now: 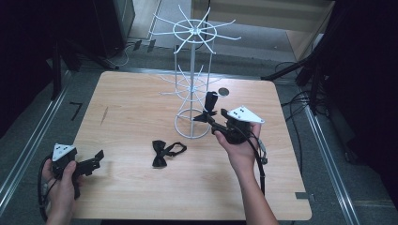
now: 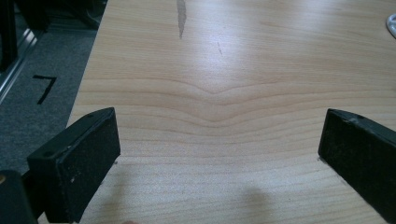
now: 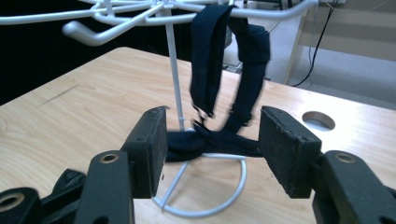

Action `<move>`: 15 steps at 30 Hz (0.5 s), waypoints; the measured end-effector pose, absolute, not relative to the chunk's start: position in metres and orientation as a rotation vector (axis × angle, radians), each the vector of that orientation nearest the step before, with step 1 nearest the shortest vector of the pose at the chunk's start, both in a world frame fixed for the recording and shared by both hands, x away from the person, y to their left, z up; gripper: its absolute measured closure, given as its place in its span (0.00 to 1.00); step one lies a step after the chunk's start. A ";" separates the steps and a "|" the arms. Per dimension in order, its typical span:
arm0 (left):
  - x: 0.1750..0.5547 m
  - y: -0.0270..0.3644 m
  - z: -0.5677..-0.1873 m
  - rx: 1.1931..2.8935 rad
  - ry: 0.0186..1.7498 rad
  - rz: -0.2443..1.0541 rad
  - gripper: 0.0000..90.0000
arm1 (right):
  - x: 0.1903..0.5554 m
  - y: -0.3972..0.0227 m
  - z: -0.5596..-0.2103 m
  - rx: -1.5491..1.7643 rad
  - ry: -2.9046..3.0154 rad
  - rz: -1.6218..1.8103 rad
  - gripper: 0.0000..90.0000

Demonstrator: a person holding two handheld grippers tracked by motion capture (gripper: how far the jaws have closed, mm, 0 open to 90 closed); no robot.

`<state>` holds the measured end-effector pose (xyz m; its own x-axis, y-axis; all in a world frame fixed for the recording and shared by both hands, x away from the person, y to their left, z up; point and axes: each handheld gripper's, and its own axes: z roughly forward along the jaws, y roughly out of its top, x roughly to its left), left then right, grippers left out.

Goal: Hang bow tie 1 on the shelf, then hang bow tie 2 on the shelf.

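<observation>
A white wire display rack [image 1: 192, 70] stands on the wooden table [image 1: 141, 93]. A black bow tie [image 1: 210, 105] hangs by its strap from a lower hook of the rack [image 3: 140, 14]. My right gripper [image 1: 213, 123] is at the bow's level with its jaws apart. In the right gripper view the bow tie [image 3: 208, 70] dangles between and just beyond the jaws of my right gripper [image 3: 210, 149], and the pads do not press on it. A second black bow tie [image 1: 162, 152] lies flat on the table in front of the rack. My left gripper [image 1: 96, 159] rests open at the table's near left, nothing between the jaws of my left gripper [image 2: 219, 154].
A round cable hole [image 1: 224, 92] is in the table behind the rack, also in the right gripper view as a hole [image 3: 318, 120]. Dark stands and cables flank the table. A black tape mark [image 2: 44, 88] is on the floor at the left.
</observation>
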<state>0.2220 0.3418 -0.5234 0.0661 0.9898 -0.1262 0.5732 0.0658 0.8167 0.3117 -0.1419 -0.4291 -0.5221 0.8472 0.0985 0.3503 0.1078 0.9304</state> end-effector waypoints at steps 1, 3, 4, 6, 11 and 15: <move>0.222 0.342 -0.523 1.599 1.597 0.708 0.00 | 0.309 -0.143 -0.430 1.164 1.930 1.406 0.47; 0.222 0.342 -0.523 1.601 1.598 0.708 0.00 | 0.304 -0.144 -0.431 1.166 1.938 1.411 0.46; 0.222 0.342 -0.523 1.601 1.598 0.707 0.00 | 0.302 -0.144 -0.432 1.168 1.941 1.412 0.46; 0.222 0.342 -0.523 1.601 1.598 0.705 0.00 | 0.298 -0.144 -0.435 1.170 1.958 1.407 0.45; 0.222 0.342 -0.523 1.602 1.599 0.705 0.00 | 0.291 -0.144 -0.443 1.179 1.968 1.408 0.46; 0.221 0.343 -0.523 1.600 1.599 0.705 0.00 | 0.289 -0.143 -0.450 1.194 1.976 1.407 0.47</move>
